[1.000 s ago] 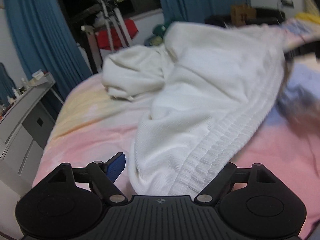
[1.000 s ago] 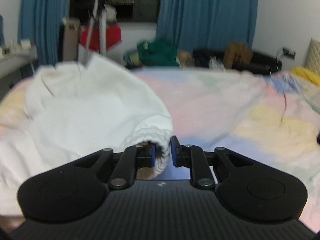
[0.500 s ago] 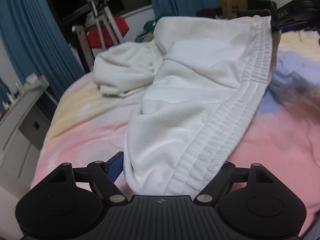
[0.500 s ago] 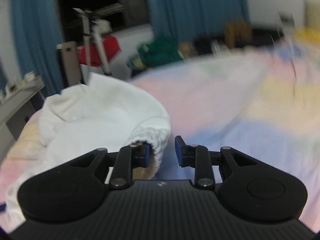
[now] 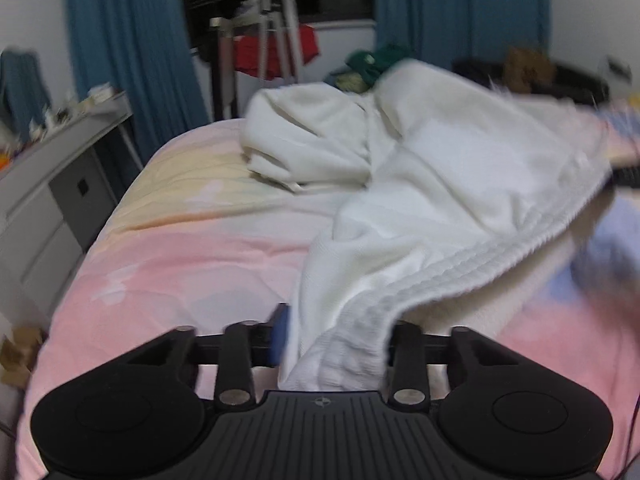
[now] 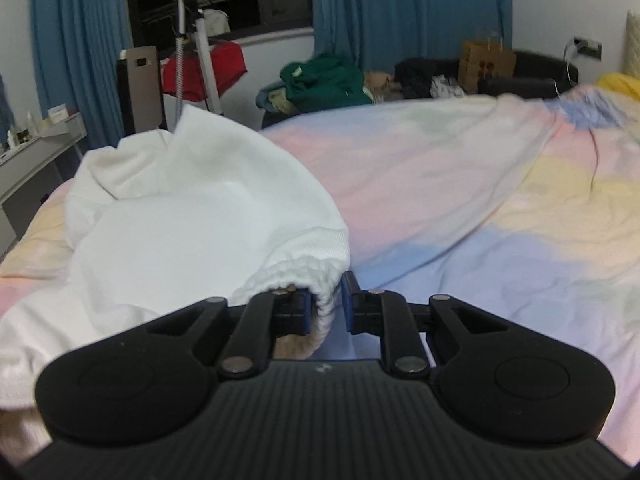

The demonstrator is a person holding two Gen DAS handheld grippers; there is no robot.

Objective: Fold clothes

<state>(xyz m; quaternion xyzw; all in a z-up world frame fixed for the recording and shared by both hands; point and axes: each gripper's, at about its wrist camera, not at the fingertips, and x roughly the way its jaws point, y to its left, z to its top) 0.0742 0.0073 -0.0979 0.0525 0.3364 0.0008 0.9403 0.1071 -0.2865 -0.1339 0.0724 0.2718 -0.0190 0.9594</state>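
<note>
Both grippers, left [image 5: 334,340] and right [image 6: 326,306], reach level over the bed [image 6: 460,200], clamping the white garment's [image 5: 440,200] waistband.

Blue curtains [image 6: 404,20], grey desk [image 5: 48,184], green clothes [image 6: 324,80]

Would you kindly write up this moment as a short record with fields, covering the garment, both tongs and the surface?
garment: white garment with ribbed elastic waistband, bunched, partly lifted
left tongs: closed on one end of the waistband
right tongs: waistband's other end sits between the jaws, a small gap at the right jaw
surface: bed with pastel bedspread
background: blue curtains, green clothes pile, grey dresser
fold status: not yet folded
</note>
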